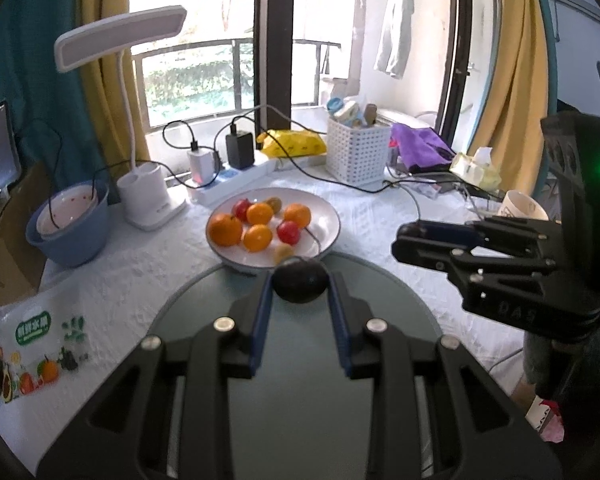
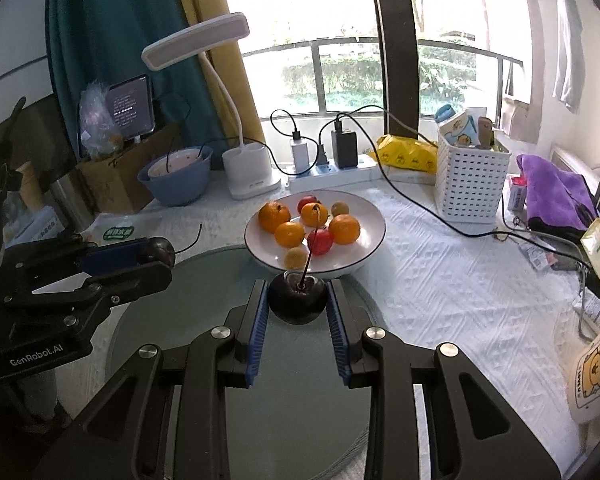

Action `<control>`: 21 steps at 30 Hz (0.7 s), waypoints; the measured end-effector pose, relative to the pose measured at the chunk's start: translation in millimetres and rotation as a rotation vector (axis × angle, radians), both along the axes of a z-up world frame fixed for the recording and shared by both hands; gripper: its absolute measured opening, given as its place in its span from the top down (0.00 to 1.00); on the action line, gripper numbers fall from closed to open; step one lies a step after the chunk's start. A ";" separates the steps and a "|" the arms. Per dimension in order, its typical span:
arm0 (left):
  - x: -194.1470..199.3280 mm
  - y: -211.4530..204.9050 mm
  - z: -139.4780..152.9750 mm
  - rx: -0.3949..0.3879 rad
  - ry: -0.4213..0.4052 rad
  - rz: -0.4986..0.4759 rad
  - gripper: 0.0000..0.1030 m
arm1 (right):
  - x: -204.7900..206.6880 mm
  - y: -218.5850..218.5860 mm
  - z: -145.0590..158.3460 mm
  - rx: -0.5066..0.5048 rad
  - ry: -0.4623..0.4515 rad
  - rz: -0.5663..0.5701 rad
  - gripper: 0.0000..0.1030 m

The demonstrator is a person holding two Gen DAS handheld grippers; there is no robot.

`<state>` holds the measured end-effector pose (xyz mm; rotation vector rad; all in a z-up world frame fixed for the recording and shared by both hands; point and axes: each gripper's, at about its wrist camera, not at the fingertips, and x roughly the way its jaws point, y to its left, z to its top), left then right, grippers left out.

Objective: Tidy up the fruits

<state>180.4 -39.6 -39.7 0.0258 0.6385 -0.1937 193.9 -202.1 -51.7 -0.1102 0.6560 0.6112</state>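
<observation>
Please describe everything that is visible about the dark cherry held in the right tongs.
The dark cherry is round, glossy, almost black, with a thin reddish-brown stem rising from a dimple on top. The right tongs clamp it between blue ribbed pads on its left and right sides. It hangs above a round grey-green glass surface, just before the white plate of fruit.

Ahead of me a white lamp (image 2: 236, 120) stands on the desk (image 2: 440, 280), its base beside a power strip (image 2: 332, 170) carrying two chargers. Left of it a blue bowl (image 2: 176, 180) holds a smaller bowl. To my right stand a white perforated basket (image 2: 470, 184), a yellow packet (image 2: 406, 154) and a purple cloth (image 2: 552, 196).
</observation>
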 end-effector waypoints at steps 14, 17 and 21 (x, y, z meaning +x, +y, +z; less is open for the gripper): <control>33.5 -2.0 8.8 0.013 -0.012 -0.020 0.72 | 33.3 -3.2 7.9 0.007 -0.010 -0.014 0.70; 43.4 -0.3 7.6 0.011 -0.007 -0.022 0.72 | 42.8 -2.4 6.9 0.004 -0.006 -0.017 0.70; 55.7 2.7 3.2 0.009 0.005 -0.024 0.72 | 56.3 -1.1 3.8 -0.003 0.003 -0.023 0.70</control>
